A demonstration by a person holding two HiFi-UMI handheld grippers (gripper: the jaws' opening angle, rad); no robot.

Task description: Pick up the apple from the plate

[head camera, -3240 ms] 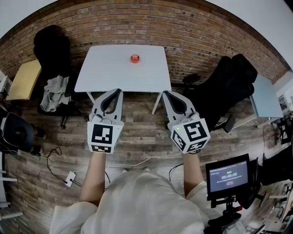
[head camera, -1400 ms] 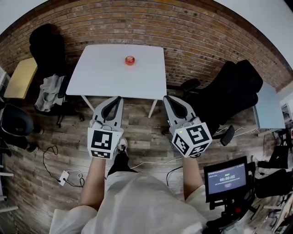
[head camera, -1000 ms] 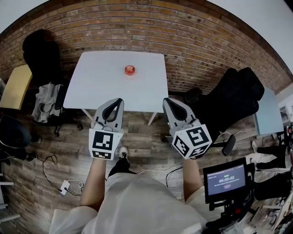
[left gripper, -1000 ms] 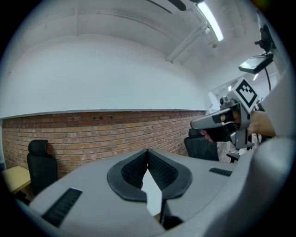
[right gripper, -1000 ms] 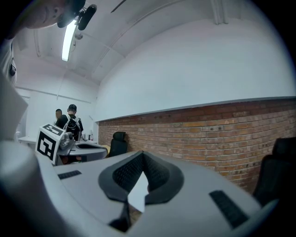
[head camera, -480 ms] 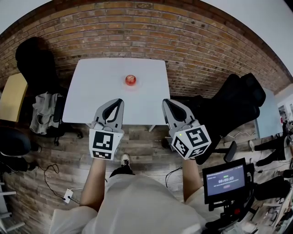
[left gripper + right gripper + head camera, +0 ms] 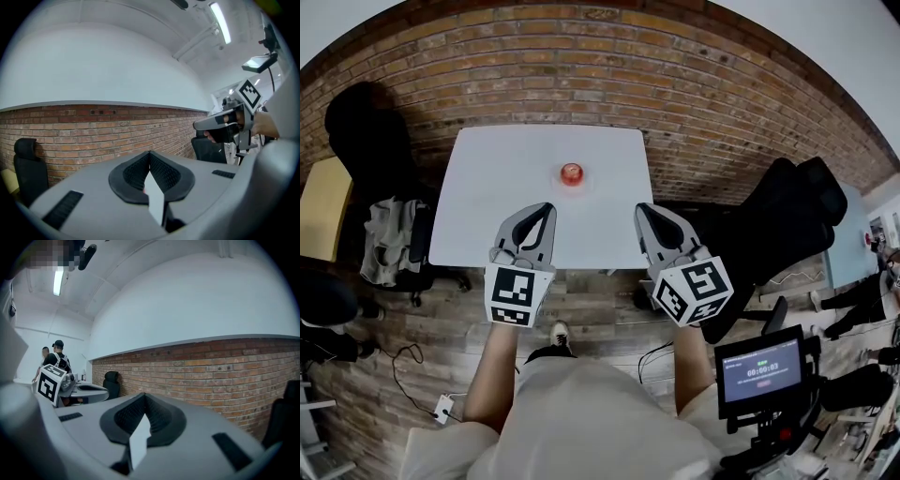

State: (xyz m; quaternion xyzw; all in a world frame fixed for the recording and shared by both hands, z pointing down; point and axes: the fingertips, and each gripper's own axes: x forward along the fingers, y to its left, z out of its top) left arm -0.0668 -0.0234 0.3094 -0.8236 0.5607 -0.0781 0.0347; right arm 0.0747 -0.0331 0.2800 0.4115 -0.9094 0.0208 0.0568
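A red apple [image 7: 572, 173] sits on a pale plate [image 7: 585, 184] that hardly stands out from the white table [image 7: 487, 206], toward the table's far middle. Both grippers are held out level, side by side, with their tips over the table's near edge and well short of the apple. The left gripper [image 7: 546, 207] is shut and empty; in its own view the jaws [image 7: 150, 153] meet in front of the brick wall. The right gripper [image 7: 640, 209] is also shut and empty, its jaws [image 7: 144, 394] closed tip to tip. I cannot make out the apple in either gripper view.
A brick wall [image 7: 581, 84] runs behind the table. Black office chairs stand at the left [image 7: 366, 122] and right [image 7: 787, 211]. A screen on a stand [image 7: 761, 364] is at lower right. Cables [image 7: 417, 361] lie on the wooden floor. People [image 7: 55, 361] stand far off.
The table and apple have drawn nearer in the head view as the person walks up. Both grippers' tips now overlap the table's near edge. Both stay shut.
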